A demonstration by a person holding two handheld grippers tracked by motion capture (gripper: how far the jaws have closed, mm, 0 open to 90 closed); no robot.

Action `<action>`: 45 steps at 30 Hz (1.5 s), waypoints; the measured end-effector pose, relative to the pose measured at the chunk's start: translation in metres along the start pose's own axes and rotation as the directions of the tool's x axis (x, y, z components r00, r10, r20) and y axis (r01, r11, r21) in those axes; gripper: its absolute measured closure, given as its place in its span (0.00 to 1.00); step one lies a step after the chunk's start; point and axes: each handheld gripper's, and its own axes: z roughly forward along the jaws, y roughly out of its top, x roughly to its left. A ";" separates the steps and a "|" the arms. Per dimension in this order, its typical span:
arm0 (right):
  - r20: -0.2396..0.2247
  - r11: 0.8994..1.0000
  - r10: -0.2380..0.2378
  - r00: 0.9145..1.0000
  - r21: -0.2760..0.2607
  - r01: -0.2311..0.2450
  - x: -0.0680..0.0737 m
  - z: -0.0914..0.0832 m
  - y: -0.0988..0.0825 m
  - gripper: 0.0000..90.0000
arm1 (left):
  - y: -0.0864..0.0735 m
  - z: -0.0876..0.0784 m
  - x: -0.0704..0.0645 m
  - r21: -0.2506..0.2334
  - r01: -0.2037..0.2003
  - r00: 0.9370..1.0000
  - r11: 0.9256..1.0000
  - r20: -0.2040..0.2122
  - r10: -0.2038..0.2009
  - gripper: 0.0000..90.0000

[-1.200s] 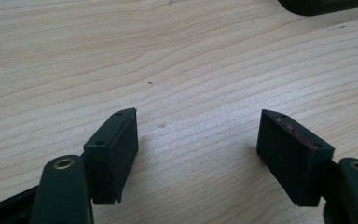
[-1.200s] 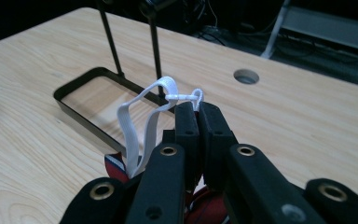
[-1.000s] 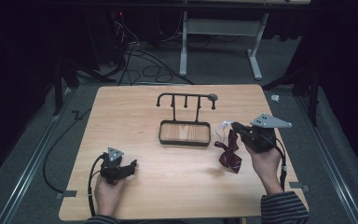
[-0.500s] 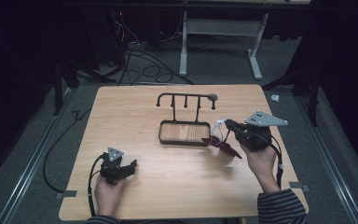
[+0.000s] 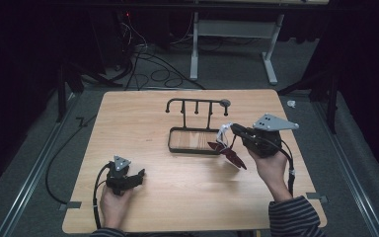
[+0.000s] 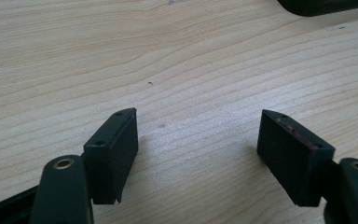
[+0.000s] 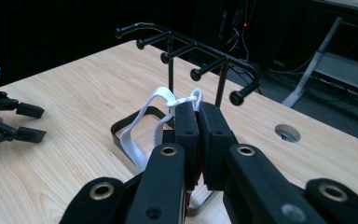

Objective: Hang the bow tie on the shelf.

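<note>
The right gripper is clamped on the white loop of a dark red tag, which hangs below its jaws toward five o'clock, off the table. The tag's long axis slants from eleven down to five. It sits at the four o'clock corner of the hook rack. The left gripper rests at seven o'clock, jaws apart

One wooden table fills the centre of the high view, bearing one black hook rack with five pegs at centre. Two handheld grippers appear, one lower left, one right of centre. One dark red item with white loops hangs there.
</note>
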 end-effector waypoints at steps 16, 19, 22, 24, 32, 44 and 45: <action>-0.037 1.000 -0.020 0.999 -0.008 0.020 0.009 0.015 0.015 0.99 | 0.000 0.000 0.000 0.001 0.000 1.000 1.000 0.000 0.000 0.33; -0.039 1.000 -0.023 0.999 -0.007 0.022 0.011 0.018 0.018 0.99 | 0.000 0.000 0.000 -0.003 0.004 1.000 1.000 0.000 -0.004 0.33; -0.048 1.000 -0.017 0.999 -0.005 0.017 0.012 0.024 0.021 0.99 | 0.000 0.000 0.000 -0.003 0.004 1.000 1.000 0.001 -0.004 0.33; -0.051 1.000 -0.016 0.999 -0.005 0.016 0.012 0.025 0.021 0.99 | 0.000 0.000 0.000 -0.003 0.004 1.000 1.000 0.001 -0.004 0.33; -0.072 1.000 -0.017 0.997 -0.012 0.016 0.014 0.031 0.030 0.99 | 0.000 0.000 0.000 -0.004 0.004 1.000 1.000 0.002 -0.004 0.32; -0.089 1.000 -0.021 0.996 -0.003 0.021 0.017 0.041 0.038 0.99 | 0.000 0.000 0.000 -0.005 0.005 1.000 1.000 0.002 -0.005 0.32; -0.089 1.000 -0.021 0.996 -0.003 0.021 0.017 0.041 0.038 0.99 | 0.000 0.000 0.000 -0.005 0.004 1.000 1.000 0.002 -0.004 0.32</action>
